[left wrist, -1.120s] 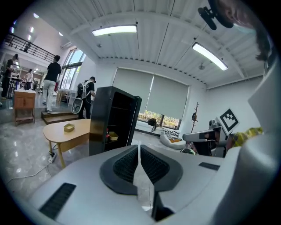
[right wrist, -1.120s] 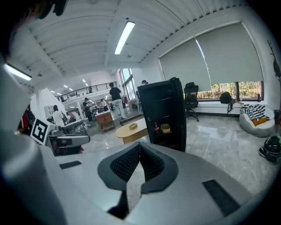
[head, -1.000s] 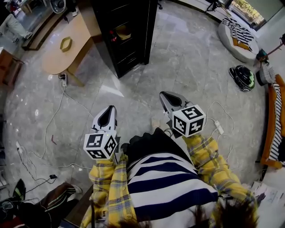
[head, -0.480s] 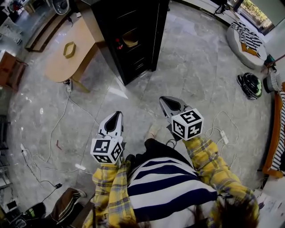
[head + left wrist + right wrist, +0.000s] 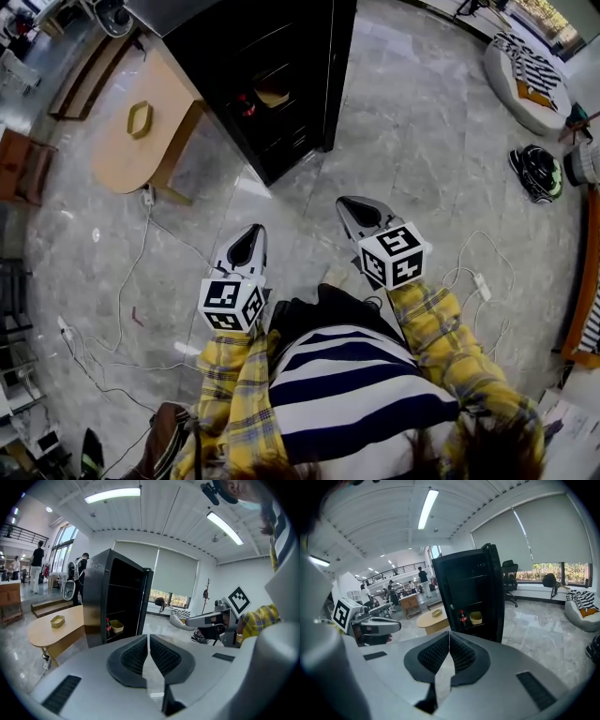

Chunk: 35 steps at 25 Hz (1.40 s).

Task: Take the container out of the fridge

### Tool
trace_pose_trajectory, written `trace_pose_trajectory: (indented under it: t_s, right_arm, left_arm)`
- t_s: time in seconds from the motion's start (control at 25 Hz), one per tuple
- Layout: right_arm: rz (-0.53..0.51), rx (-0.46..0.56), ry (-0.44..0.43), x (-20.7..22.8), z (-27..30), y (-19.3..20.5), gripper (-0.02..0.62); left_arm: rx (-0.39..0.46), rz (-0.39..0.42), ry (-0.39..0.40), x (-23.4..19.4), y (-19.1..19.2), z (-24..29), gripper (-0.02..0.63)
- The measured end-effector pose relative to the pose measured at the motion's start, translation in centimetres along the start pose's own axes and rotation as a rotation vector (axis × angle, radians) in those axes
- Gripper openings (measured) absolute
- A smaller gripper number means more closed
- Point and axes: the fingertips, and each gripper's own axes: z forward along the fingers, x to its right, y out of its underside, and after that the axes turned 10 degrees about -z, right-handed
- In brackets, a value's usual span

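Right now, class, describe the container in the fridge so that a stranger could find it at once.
Find the black fridge, open, beside the wooden table. On a lower shelf sits the container, a yellow tub. Its neighbour there is a dark-and-red bottle; the similar yellow tray lies out on the table.

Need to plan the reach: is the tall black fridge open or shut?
Open: the tall black fridge shows its inside, a yellow container and dark bottle there; its door stands swung aside.
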Motion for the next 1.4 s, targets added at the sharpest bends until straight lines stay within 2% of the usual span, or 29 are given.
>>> trace_pose_trajectory:
  t_s: [0.16,0.48,0.68,0.96,1.2,1.4]
  right_arm:
    - [-0.003,-0.010,0.016,1.6,1.0,-0.4,0.028]
    - [-0.005,-0.034,0.027,3.2,2.9,-0.5,0.028]
    - [0.004,-0.040,0.054,5.4,5.2,-1.4,0.028]
    - [0.024,-0.056,0.105,8.9,8.5,-1.7,0.029]
    - [0.068,-0.077,0.116,11.9,11.8,-0.6,0.028]
    - [0.082,-0.088,0.107,13.5,14.0,0.4,0.028]
  left_arm:
    - [0.004,0.013,0.006,-0.6,-0.7,2.8,0.031]
    - [-0.044,0.084,-0.002,-1.5,-1.8,8.3,0.031]
    - [-0.060,0.120,-0.030,-3.7,-2.9,13.3,0.031]
    - [-0.085,0.193,-0.030,-5.1,-4.1,20.2,0.031]
    - [-0.106,0.199,-0.052,-6.5,-3.9,25.6,0.031]
    - [-0.147,0.299,-0.086,-7.8,-3.1,28.8,0.031]
